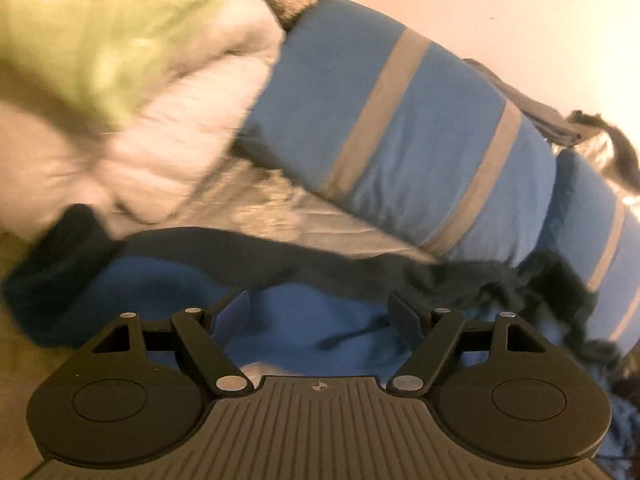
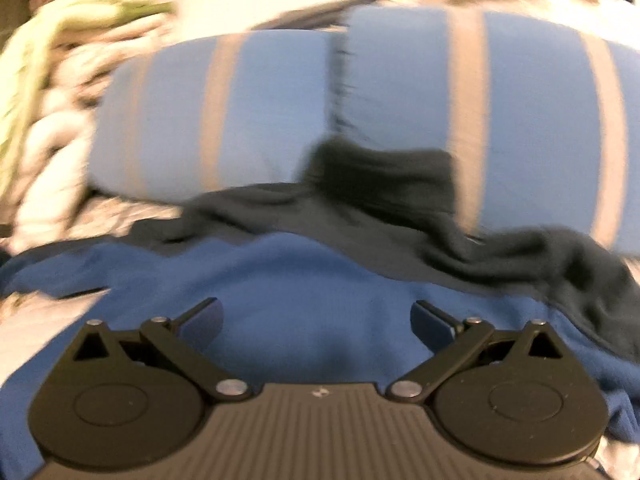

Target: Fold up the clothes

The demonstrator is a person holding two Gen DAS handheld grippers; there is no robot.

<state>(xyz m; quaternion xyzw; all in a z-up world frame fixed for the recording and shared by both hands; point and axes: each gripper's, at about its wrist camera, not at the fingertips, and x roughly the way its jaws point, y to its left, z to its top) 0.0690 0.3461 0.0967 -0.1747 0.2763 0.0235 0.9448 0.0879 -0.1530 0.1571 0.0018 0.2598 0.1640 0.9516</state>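
A bright blue garment (image 1: 304,324) lies spread on the bed below my left gripper (image 1: 320,312), which is open with nothing between its fingers. A dark navy garment (image 1: 248,248) runs across its far edge. In the right wrist view the same blue garment (image 2: 316,292) fills the foreground under my right gripper (image 2: 316,320), also open and empty. The dark garment (image 2: 384,200) is bunched beyond it, partly up against the pillows. Both views are blurred by motion.
Two blue pillows with grey stripes (image 1: 400,120) (image 2: 520,120) lie along the back of the bed. A heap of white and light green bedding (image 1: 120,80) (image 2: 48,80) sits at the left. Patterned bedsheet (image 1: 280,208) shows between the pillows and the clothes.
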